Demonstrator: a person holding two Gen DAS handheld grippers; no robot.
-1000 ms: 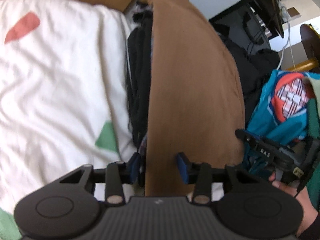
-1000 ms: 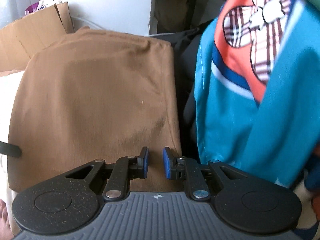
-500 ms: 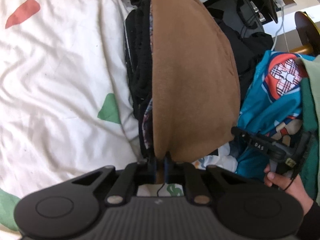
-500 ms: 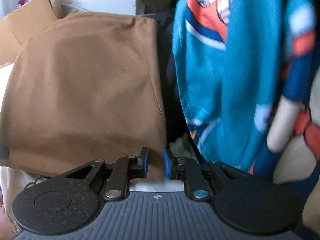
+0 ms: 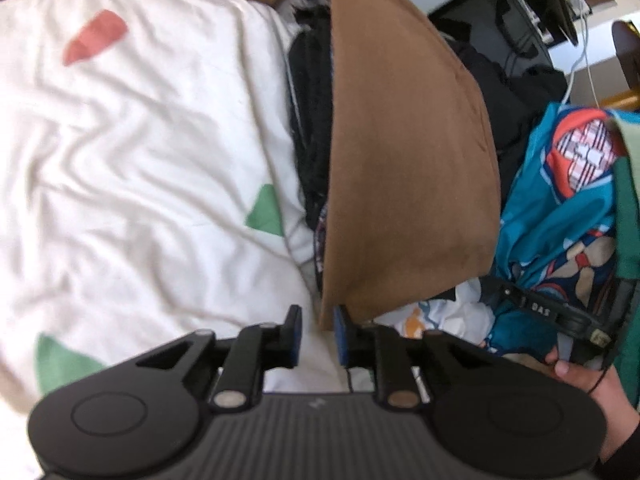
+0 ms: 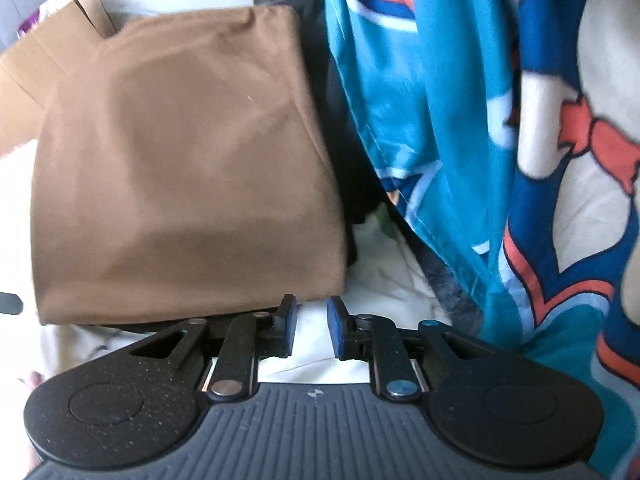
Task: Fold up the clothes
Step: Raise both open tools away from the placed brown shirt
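Note:
A folded brown garment (image 5: pixel 400 160) lies on top of a stack of dark clothes (image 5: pixel 312 120) on the bed. My left gripper (image 5: pixel 317 334) is at its near corner. Its jaws are opening, and the corner tip hangs in the gap without either pad pressing on it. In the right wrist view the brown garment (image 6: pixel 180 180) fills the left half. My right gripper (image 6: pixel 312 330) sits just off its near right corner, jaws opening, with only white bedding between them. The right gripper (image 5: pixel 560 316) also shows at the right of the left wrist view, held by a hand (image 5: pixel 600 400).
A white duvet (image 5: pixel 140 160) with red and green patches spreads to the left. A teal cartoon-print garment (image 6: pixel 420 120) is heaped on the right, close to the brown one. Cardboard (image 6: pixel 48 64) stands behind the stack. Dark furniture and cables (image 5: pixel 520 40) are at the far right.
My left gripper closed on the brown garment's near corner, then parted again and drew back a little. My right gripper's jaws widened and it shifted toward the garment's right corner.

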